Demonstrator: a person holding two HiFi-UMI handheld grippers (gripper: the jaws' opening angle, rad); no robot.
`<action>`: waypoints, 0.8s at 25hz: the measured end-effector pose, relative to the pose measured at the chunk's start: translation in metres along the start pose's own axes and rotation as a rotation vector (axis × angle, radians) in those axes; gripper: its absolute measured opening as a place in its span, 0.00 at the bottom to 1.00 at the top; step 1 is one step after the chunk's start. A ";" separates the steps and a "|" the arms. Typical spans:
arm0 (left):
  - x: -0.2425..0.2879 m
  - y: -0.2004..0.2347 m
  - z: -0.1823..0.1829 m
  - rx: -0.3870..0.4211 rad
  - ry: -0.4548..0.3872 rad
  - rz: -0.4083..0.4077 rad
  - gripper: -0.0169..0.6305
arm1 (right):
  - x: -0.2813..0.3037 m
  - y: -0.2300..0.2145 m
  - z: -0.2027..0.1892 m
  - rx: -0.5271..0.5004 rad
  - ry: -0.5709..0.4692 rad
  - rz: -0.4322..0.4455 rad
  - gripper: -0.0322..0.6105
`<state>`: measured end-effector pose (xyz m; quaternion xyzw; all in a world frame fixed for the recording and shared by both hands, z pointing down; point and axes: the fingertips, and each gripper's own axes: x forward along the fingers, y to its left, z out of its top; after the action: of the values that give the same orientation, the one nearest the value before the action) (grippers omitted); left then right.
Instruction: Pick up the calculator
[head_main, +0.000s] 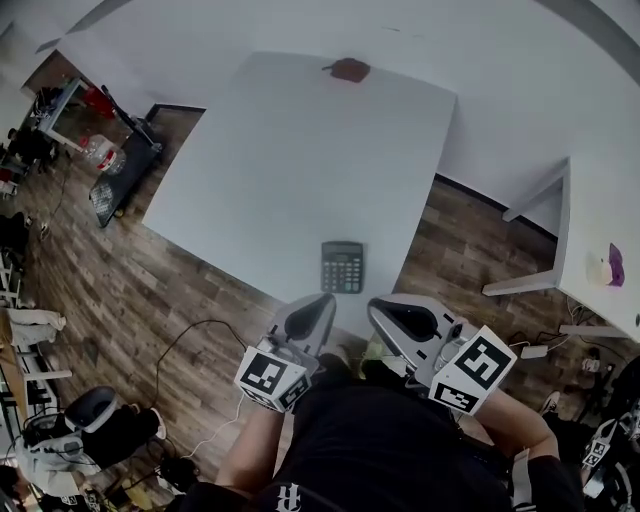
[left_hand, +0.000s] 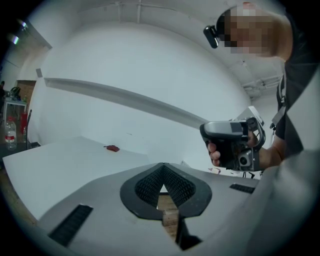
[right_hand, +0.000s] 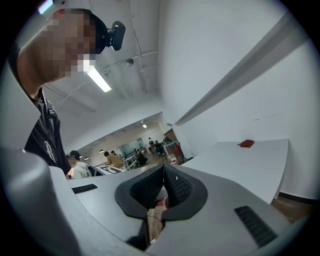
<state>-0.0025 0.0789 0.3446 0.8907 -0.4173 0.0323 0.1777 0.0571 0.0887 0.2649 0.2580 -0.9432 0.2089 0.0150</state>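
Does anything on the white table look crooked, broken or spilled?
Nothing stands out. The calculator lies flat and fully on the table, close to the near edge and turned at a slight angle to it. A small red object sits alone at the far edge. No spill or damage shows.

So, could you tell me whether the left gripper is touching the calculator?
Apart. In the left gripper view the left gripper is shut on nothing, only floor behind its jaws; the head view shows the calculator lying beyond its tips.

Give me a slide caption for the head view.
Left gripper and right gripper shut, short of the calculator on the white table.
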 end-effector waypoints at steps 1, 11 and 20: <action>0.004 0.006 -0.003 0.006 0.008 -0.002 0.04 | 0.002 -0.003 0.000 0.005 0.003 0.003 0.07; 0.058 0.076 -0.055 0.080 0.188 -0.109 0.04 | 0.032 -0.051 -0.012 0.044 0.052 -0.046 0.07; 0.113 0.120 -0.097 0.180 0.348 -0.292 0.04 | 0.078 -0.120 -0.050 0.083 0.147 -0.085 0.07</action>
<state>-0.0109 -0.0408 0.4930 0.9347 -0.2429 0.1961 0.1697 0.0452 -0.0222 0.3670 0.2823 -0.9183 0.2652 0.0823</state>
